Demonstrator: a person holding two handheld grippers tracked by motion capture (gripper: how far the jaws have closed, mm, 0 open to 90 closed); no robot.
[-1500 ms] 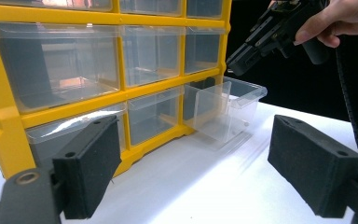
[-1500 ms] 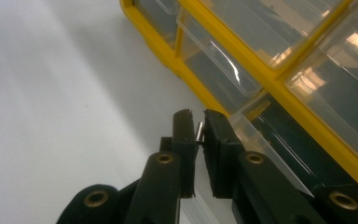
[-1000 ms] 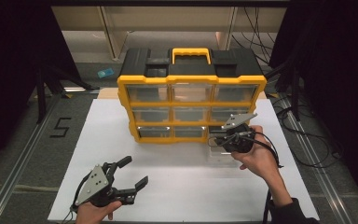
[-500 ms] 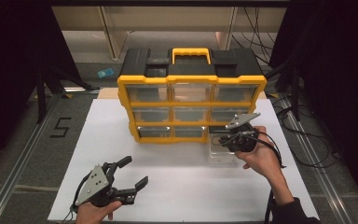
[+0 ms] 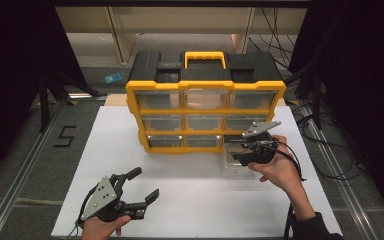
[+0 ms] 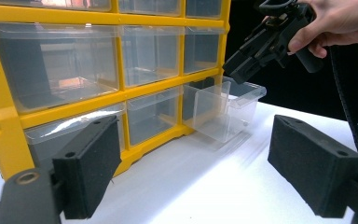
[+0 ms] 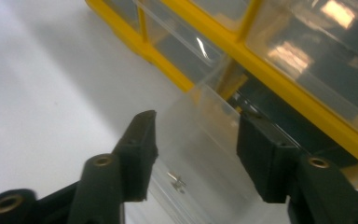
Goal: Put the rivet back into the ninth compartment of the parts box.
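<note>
The organizer (image 5: 205,105) sits on the white surface (image 5: 190,200), same spot as a second ago, well ahead of the left claw (image 5: 142,186). That claw hasn't budged; it sits open and empty near the front edge. The real change is small: the right claw (image 5: 240,150) has crept a bit lower over the clear drawer (image 6: 223,112), which sticks out of the bottom right slot, directly under and ahead of it. Its jaws are open around the drawer's rim, not clamped. My guess is it's about to grab the drawer. A tiny screw (image 7: 177,181) lies inside.
</note>
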